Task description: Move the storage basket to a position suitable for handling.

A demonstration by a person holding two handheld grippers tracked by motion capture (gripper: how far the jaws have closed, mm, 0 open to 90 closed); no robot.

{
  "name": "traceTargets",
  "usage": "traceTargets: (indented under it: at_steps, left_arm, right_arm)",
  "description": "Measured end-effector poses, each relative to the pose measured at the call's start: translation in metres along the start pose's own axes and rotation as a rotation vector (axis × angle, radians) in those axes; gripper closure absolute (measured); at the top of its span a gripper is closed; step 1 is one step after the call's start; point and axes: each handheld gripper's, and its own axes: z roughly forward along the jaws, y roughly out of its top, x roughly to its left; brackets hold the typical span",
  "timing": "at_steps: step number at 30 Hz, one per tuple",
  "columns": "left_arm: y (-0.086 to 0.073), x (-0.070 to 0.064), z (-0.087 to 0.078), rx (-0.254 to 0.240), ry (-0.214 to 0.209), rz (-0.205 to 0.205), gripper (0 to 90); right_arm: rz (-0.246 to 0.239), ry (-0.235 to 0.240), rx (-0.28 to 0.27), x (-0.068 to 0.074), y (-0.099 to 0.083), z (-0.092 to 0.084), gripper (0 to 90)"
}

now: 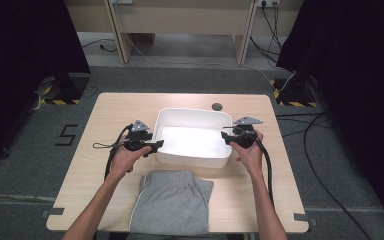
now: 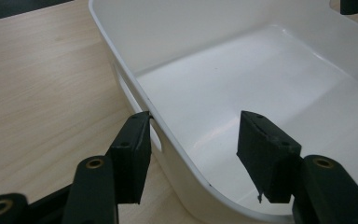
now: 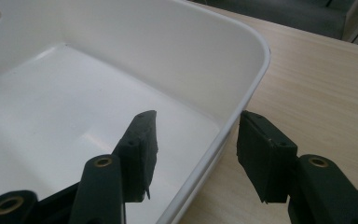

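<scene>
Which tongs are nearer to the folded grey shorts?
The left tongs, slightly. They straddle the white bin's left wall near its front corner, just above the shorts. The right tongs straddle the bin's right wall, farther back from them.

Glossy white plastic tub [image 1: 194,150], matt wood-grain table [image 1: 110,115]

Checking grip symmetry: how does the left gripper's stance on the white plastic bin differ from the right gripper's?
The left gripper straddles the left wall of the white plastic bin; the right gripper straddles its right wall. The left's outer pad touches the wall by its handle slot; the right's pads stand clear. Shared: both jaws are open, one inside, one outside.
</scene>
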Motion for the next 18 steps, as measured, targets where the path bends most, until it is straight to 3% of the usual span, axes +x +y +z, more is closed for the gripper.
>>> traceTargets:
  at_steps: [9, 14, 18]
  left_arm:
    - [-0.002, 0.006, 0.003, 0.019, 0.032, 0.01, 43.4]
    - [-0.004, 0.012, 0.002, 0.008, 0.027, -0.016, 42.8]
    - [-0.006, 0.013, -0.001, 0.008, 0.036, -0.014, 41.9]
  right_arm:
    - [-0.016, 0.011, -0.001, 0.001, 0.01, 0.01, 49.7]
    - [-0.027, 0.012, -0.003, 0.004, 0.016, 0.016, 49.7]
    - [-0.029, 0.02, -0.002, 0.006, 0.019, 0.019, 49.7]
